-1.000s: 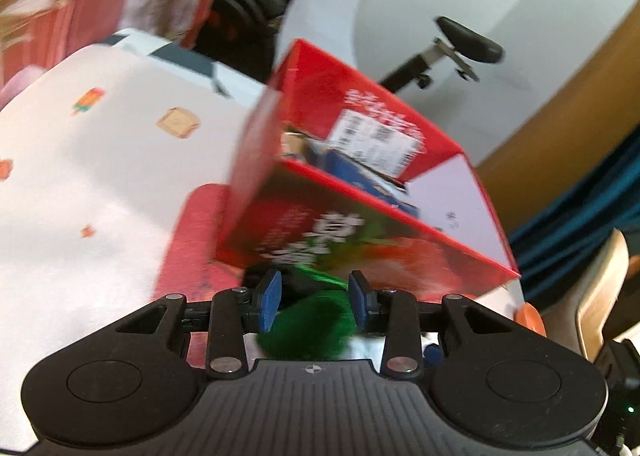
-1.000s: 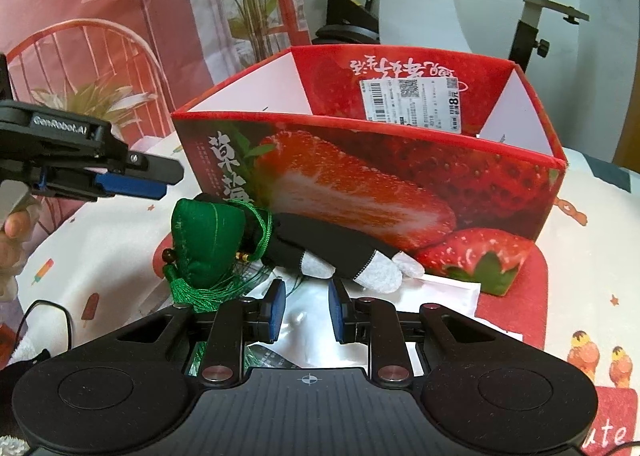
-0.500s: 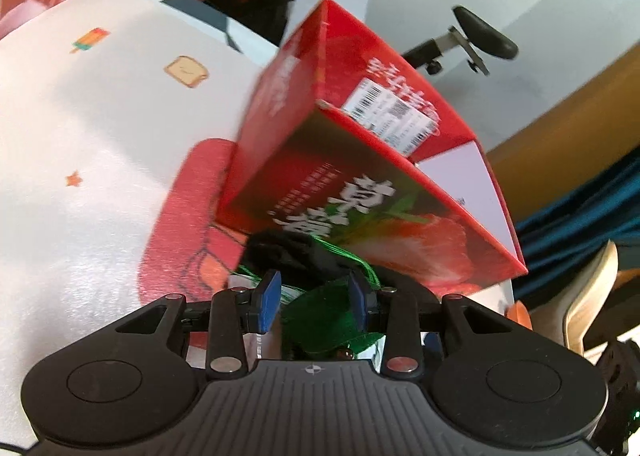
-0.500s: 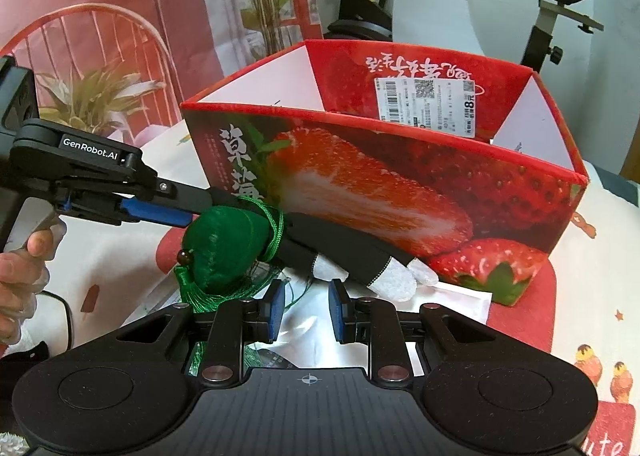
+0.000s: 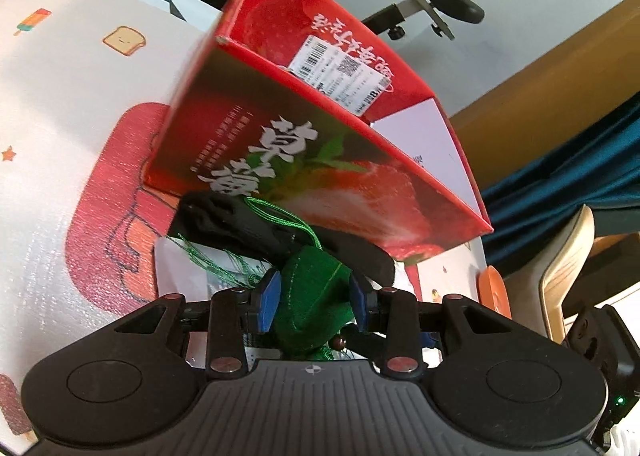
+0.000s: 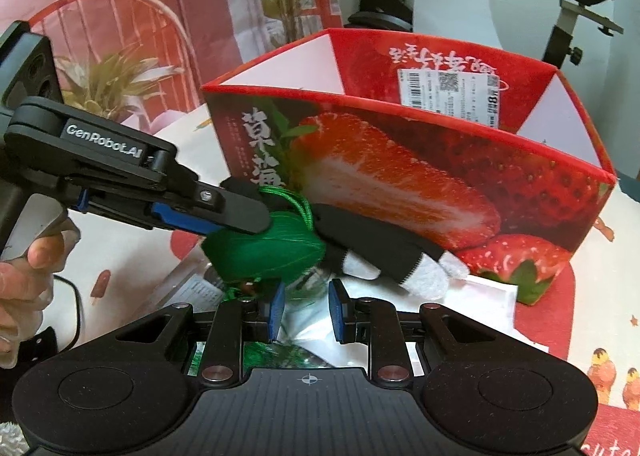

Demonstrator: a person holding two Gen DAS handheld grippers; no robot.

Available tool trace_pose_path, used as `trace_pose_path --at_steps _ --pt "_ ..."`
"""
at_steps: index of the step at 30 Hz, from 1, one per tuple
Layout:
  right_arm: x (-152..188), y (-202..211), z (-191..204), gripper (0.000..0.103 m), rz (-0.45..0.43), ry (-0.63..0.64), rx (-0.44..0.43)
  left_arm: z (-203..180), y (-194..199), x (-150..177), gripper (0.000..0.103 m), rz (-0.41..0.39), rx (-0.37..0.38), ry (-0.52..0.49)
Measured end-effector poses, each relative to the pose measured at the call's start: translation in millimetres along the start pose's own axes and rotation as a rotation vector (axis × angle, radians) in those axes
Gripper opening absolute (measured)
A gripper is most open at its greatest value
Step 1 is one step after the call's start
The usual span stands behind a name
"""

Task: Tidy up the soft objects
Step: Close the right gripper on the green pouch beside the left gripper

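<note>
Left wrist view: the left gripper (image 5: 314,306) has its blue fingers (image 5: 269,306) closed on the green fabric pouch with a tassel cord (image 5: 310,296), held low over the table (image 5: 60,176). Ahead lies a black glove with grey fingertips (image 5: 240,222), its long axis running across the front wall of the red strawberry-printed cardboard box (image 5: 320,160), which rises just beyond.

Right wrist view: the right gripper (image 6: 306,306) has its fingers narrowly parted on nothing. The pouch sits just ahead and left, the glove ahead and right. The left gripper already holds the pouch; a lift over the box's near rim seems next.
</note>
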State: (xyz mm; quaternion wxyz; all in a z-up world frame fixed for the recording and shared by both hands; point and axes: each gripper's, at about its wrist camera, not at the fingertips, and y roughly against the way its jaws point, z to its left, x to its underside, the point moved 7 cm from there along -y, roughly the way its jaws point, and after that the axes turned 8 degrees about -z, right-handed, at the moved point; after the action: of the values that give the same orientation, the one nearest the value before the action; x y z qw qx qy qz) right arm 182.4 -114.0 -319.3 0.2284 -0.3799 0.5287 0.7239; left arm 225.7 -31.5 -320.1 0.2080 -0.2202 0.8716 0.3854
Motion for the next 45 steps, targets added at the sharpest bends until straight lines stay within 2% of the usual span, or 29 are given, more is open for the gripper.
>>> trace_pose_path --at_steps 12,15,18,21,23,26,38,45 --pt "-3.7 11.2 -1.6 0.024 -0.019 0.004 0.004 -2.9 1.6 7.4 0.039 0.013 0.004 -0.035" --pt "-4.5 15.2 -0.6 0.028 -0.025 0.005 -0.001 -0.4 1.5 6.6 0.038 0.012 0.006 -0.023" --pt "-3.4 16.2 3.6 0.031 -0.023 0.014 -0.014 -3.6 4.4 7.1 0.03 0.009 0.008 -0.036" --pt "-2.5 15.9 9.7 0.038 -0.018 0.026 -0.031 -9.7 6.9 6.3 0.03 0.006 0.039 -0.04" --pt "-0.9 14.6 13.1 0.046 -0.012 0.031 -0.037 -12.4 7.1 6.8 0.03 0.006 0.042 -0.05" --pt "1.0 11.1 13.5 0.051 -0.002 0.032 -0.032 -11.7 5.6 9.0 0.03 0.013 0.04 -0.05" --pt "5.9 -9.4 5.3 0.053 0.039 -0.033 -0.056 -3.9 1.2 10.2 0.035 0.024 0.033 -0.045" --pt "5.3 -11.7 4.2 0.053 0.026 -0.042 -0.06 -1.6 -0.8 12.9 0.035 0.02 0.038 -0.023"
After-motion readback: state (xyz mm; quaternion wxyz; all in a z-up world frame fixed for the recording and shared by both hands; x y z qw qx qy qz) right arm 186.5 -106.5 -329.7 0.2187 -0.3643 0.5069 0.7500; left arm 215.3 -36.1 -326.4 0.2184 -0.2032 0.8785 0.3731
